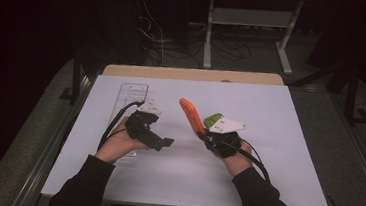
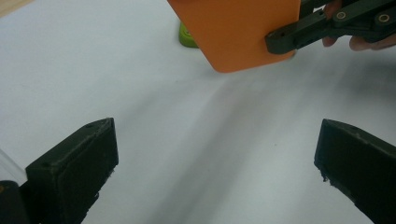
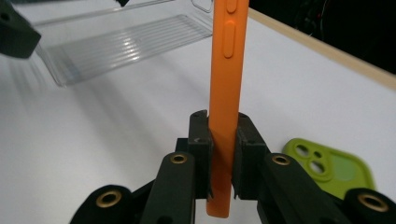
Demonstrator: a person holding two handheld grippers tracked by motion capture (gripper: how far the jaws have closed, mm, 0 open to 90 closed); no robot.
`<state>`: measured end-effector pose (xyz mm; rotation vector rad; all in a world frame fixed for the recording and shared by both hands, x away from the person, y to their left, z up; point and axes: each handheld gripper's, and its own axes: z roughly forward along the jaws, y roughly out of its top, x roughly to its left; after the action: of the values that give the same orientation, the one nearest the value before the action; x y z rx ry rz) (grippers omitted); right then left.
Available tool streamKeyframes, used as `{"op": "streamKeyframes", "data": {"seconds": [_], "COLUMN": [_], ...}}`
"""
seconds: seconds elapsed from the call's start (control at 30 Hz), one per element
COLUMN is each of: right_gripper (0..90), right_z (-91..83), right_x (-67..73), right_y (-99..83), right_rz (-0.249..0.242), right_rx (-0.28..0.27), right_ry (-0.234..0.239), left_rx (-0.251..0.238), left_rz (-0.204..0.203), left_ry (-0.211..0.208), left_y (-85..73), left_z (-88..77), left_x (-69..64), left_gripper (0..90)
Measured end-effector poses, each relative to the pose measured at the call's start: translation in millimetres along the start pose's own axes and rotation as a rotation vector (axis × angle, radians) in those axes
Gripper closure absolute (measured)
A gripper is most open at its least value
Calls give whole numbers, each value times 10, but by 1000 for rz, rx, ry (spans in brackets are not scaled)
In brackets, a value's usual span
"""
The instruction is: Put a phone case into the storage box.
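- Two phone cases are in play: the orange case (image 3: 227,93) is clamped edge-on in the right claw (image 3: 223,154), lifted off the white surface (image 1: 266,155) and tilted toward the left claw (image 2: 215,163).
- Left claw hangs wide apart with nothing between its jaws, just beside the clear tray (image 1: 130,94).
- Green case (image 3: 334,170) lies flat on the surface near the right hand.
- Judging from this, the pick-up is done; placing the orange case, likely into the tray, is left, and the green case looks untouched.
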<state>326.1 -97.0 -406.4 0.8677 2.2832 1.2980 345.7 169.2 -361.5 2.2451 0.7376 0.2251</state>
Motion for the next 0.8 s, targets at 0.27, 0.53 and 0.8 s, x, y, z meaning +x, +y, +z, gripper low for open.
{"op": "streamKeyframes", "data": {"seconds": [0.27, 0.53, 0.8], "right_gripper": [785, 785, 786], "right_z": [22, 28, 40], "right_x": [-100, -78, -44], "right_y": [-38, -30, -22], "right_rz": [148, 164, 159], "right_rx": [-21, -31, -37], "right_ry": [51, 66, 79], "left_rx": [-99, -166, -216], "left_rz": [-62, -110, -129], "left_ry": [-7, -33, -61], "left_y": [63, 235, 384], "left_z": [-10, 54, 181], "left_x": [21, 83, 111], "left_gripper": [0, 0, 0]}}
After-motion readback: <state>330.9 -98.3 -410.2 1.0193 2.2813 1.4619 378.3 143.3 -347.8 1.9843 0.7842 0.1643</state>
